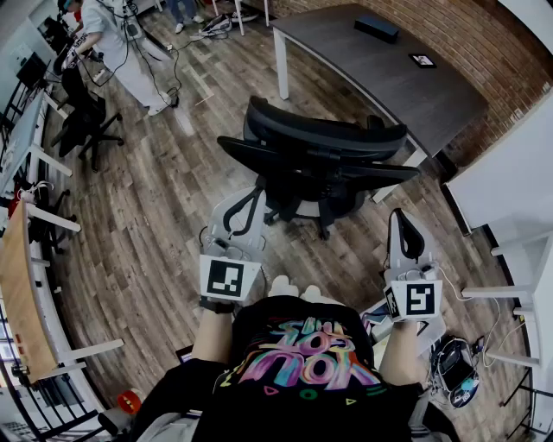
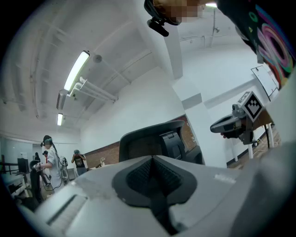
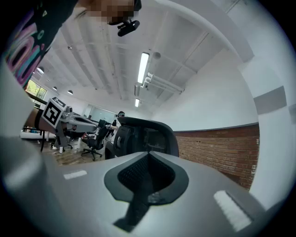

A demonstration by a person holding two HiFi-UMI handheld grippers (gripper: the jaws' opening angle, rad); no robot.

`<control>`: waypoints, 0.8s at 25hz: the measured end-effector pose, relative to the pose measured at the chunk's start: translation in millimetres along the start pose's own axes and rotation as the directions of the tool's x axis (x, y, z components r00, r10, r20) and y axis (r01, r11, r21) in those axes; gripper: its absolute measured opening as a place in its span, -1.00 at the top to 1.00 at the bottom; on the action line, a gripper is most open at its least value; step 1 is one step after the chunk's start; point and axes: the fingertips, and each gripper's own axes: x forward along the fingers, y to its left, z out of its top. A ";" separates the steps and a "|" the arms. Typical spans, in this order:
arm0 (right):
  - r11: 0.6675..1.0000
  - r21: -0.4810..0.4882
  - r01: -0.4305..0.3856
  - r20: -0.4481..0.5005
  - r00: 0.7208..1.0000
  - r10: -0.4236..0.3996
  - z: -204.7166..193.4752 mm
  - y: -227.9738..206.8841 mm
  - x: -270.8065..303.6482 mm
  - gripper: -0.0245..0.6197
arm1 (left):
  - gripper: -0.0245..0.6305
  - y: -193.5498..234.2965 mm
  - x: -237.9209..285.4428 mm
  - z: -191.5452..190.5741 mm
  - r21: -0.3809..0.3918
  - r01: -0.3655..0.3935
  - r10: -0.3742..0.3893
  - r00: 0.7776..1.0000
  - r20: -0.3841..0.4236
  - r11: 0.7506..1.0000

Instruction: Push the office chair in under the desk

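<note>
The black office chair (image 1: pixel 315 155) stands on the wooden floor in front of the dark grey desk (image 1: pixel 346 60), its backrest turned toward me and its seat just short of the desk's near edge. My left gripper (image 1: pixel 251 200) is shut and empty, a short way behind the chair's left side. To the right of the chair, my right gripper (image 1: pixel 406 226) is held up, also shut and empty. In the left gripper view the shut gripper (image 2: pixel 152 178) points at the chair's backrest (image 2: pixel 152 141). The right gripper view has its own shut gripper (image 3: pixel 148 178) below the backrest (image 3: pixel 143 134).
On the desk lie a black box (image 1: pixel 377 26) and a small marker tag (image 1: pixel 422 60). A brick wall (image 1: pixel 484 43) runs behind it. A person in white (image 1: pixel 112 43) and another black chair (image 1: pixel 86 121) are at the far left. White desks (image 1: pixel 510 181) stand on the right, and cables (image 1: pixel 458 367) lie near my feet.
</note>
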 end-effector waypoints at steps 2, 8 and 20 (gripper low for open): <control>1.000 0.001 0.003 -0.004 1.000 -0.003 -0.3 0.0 -3.8 0.93 | 0.92 -1.9 -2.2 0.2 -0.001 0.000 0.000 1.000 0.001 1.000; 0.999 -0.034 0.005 -0.034 0.999 -0.006 -7.5 -4.1 -8.2 0.92 | 0.92 -8.2 -4.9 -5.2 0.002 0.008 -0.008 1.000 -0.022 1.000; 0.992 -0.042 -0.122 -0.071 0.990 0.119 -16.9 -7.2 -5.0 0.65 | 0.66 -19.7 2.5 -12.8 0.039 0.003 0.000 0.997 -0.078 0.999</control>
